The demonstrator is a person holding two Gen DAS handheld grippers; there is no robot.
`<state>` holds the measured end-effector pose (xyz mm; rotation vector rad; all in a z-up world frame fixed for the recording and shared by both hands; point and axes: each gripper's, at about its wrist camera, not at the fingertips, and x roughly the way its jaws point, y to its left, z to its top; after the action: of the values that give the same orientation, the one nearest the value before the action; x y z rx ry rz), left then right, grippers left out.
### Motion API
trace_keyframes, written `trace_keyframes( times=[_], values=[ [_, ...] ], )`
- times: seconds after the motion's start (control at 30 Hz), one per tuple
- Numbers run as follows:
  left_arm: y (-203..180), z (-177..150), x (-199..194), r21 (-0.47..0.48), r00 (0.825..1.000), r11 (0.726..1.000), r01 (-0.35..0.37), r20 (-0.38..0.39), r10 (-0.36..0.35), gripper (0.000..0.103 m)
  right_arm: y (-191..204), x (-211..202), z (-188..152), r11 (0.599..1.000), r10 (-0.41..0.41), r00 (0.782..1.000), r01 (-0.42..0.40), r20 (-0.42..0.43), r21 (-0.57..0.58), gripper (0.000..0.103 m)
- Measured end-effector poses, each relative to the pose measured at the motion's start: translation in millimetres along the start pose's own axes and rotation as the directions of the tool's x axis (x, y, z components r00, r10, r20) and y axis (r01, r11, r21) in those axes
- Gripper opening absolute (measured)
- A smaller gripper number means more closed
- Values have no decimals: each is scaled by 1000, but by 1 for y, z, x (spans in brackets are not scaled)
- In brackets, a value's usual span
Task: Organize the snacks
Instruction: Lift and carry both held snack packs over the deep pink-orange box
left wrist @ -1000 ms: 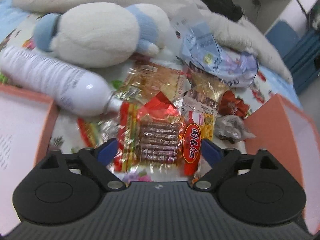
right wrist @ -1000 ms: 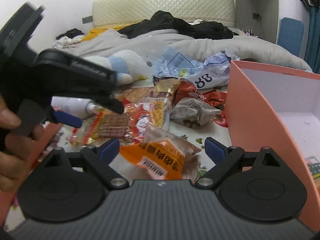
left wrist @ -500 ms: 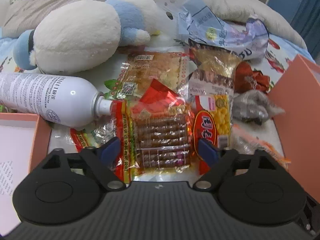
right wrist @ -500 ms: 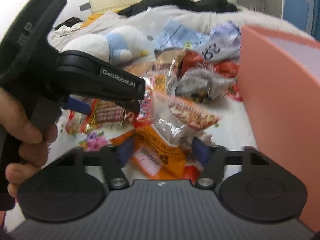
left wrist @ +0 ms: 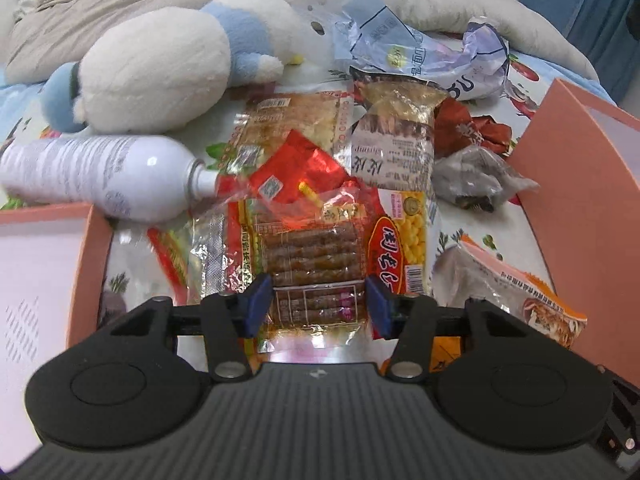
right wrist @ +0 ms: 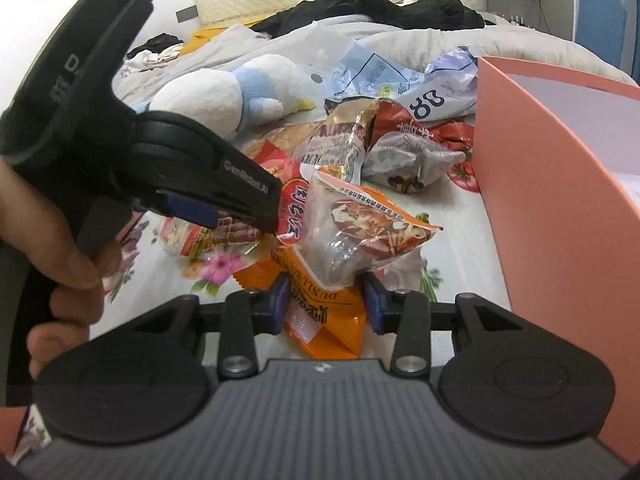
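1. Snacks lie heaped on a floral bedsheet [left wrist: 472, 216] between two pink boxes: left box [left wrist: 86, 264], right box [left wrist: 568, 184].
2. Sausage pack [left wrist: 312, 256]: clear film with red edges, rows of brown sticks inside; it lies flat at the front of the heap, its near end between the left gripper's [left wrist: 318, 302] blue pads.
3. Left gripper: jaws narrowed onto the pack's two sides; the pads appear to touch it, so it pinches the pack.
4. Orange bag [right wrist: 340, 256]: orange and clear film with a printed food picture, crumpled, its top raised off the sheet. Its lower end sits between the right gripper's [right wrist: 325, 307] pads.
5. Right gripper: jaws drawn in against the bag, pinching it.
6. Corn pack [left wrist: 400, 240]: red label, yellow kernels, just right of the sausage pack.
7. White bottle [left wrist: 104, 176] lies on its side left of the heap; plush toy [left wrist: 160, 68] behind it.
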<state>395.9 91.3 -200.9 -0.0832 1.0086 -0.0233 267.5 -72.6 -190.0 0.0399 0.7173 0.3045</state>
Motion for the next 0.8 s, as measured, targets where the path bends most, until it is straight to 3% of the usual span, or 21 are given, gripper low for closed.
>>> trace_keyframes(
  times=[0.33, 0.6, 0.8],
  values=[
    [10, -36, -68, -130, 999, 991, 22, 46, -16, 57, 8, -50, -13, 997, 23, 1000, -23, 3, -70, 40],
    [9, -75, -127, -179, 995, 984, 25, 95, -8, 57, 9, -105, -18, 994, 59, 998, -58, 15, -88, 40],
    [8, -112, -161, -210, 994, 978, -9, 107, 33, 57, 12, -139, -19, 991, 88, 996, -84, 31, -104, 40]
  ],
)
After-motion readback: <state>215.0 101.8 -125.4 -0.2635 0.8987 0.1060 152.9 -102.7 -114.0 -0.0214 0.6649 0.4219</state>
